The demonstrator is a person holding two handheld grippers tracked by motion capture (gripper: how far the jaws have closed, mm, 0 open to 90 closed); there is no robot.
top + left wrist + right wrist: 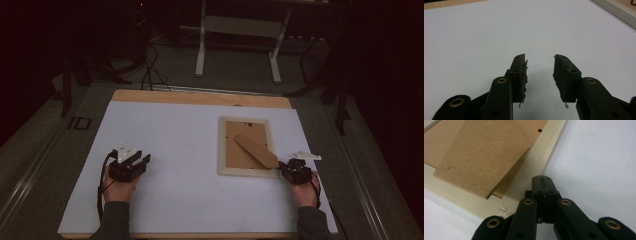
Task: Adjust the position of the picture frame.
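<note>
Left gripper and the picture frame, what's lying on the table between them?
Nothing: in the high view, only bare white table cover separates the left gripper from the picture frame.

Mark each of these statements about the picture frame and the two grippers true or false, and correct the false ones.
1. The picture frame lies face down with its brown backing up. True.
2. The left gripper is shut on the frame. False: its fingers stand apart over bare white table, holding nothing.
3. The right gripper has its fingers closed together. True.
4. The brown stand flap is folded flat and straight. False: it lies slanted across the backing.
5. The right gripper is at the frame's far left corner. False: it is by the near right corner.
</note>
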